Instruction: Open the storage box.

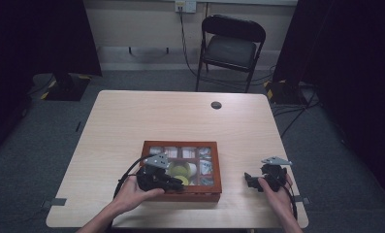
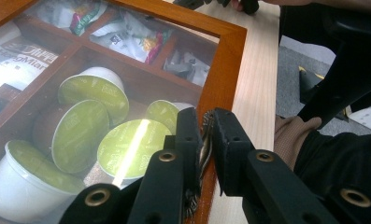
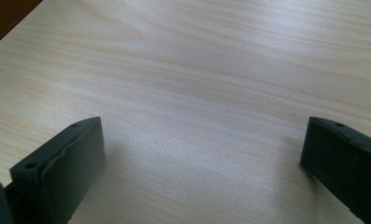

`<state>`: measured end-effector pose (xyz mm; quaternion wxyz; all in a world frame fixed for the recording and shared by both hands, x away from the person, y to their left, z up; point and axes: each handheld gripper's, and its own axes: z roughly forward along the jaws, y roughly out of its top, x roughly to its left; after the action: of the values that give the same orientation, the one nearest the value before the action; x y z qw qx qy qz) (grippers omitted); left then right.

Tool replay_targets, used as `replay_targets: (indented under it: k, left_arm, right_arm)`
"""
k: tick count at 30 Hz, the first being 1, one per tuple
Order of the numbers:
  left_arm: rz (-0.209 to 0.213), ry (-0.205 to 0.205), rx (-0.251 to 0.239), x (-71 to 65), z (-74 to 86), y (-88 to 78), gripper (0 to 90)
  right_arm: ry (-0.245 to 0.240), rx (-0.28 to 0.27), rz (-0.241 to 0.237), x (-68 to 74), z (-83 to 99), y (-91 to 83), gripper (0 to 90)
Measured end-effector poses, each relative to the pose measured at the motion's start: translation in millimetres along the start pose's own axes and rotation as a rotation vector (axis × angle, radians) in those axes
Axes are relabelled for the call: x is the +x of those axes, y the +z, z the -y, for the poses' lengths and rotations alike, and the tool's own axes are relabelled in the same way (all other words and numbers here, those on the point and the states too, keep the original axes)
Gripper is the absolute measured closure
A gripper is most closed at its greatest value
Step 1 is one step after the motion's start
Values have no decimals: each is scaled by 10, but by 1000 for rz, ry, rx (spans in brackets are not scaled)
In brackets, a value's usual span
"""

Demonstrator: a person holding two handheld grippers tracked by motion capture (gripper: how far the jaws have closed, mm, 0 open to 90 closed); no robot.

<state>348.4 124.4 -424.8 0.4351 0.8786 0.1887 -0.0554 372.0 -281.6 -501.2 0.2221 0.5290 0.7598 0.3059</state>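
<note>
My desk (image 1: 132,121) is pale wood with a fine grain and a small round dark cable port (image 1: 216,105) near its far edge. It stands on grey carpet. Beyond it, one black folding chair (image 1: 231,46) sits against a light wall, with cables running down to the floor and dark curtains at both sides.

One wooden box (image 1: 218,167) with a glass lid lies on the near half of the desk, closer to my left hand (image 1: 132,194). Its inside is split into compartments; I cannot count them all surely. In the left gripper view I count five green-lidded capsules (image 2: 82,133) crowded in the compartment under the glass, and packets (image 2: 127,35) in the compartments behind, too jumbled to number.

My left gripper (image 1: 156,177) rests on the box's near edge, its fingers (image 2: 188,140) pinched almost together on the rim of the box's lid frame (image 2: 225,70), one inside over the glass, the other outside.

My right gripper (image 1: 265,177) rests on bare desk well to the right of the box, its fingers (image 3: 61,163) spread wide with nothing between them.
</note>
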Motion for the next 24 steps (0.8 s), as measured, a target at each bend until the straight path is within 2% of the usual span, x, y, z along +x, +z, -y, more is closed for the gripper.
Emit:
replay_targets:
  k: [8, 13, 19, 21, 24]
  left_arm:
    - [6, -12, -33, 6, -60, -66, 812]
    - [6, -25, -22, 9, -80, -78, 811]
    - [19, -41, -44, 28, -111, -121, 811]
    - [18, -53, -32, 30, -136, -127, 810]
    - [13, -46, -22, 21, -138, -117, 810]
  right_arm:
    - [0, 0, -1, 0, 0, 0, 0]
    - [0, 0, -1, 0, 0, 0, 0]
    - [-1, -1, -1, -1, -1, 1, 0]
    - [-1, 0, -1, -1, -1, 1, 0]
    - [-1, 0, -1, -1, -1, 1, 0]
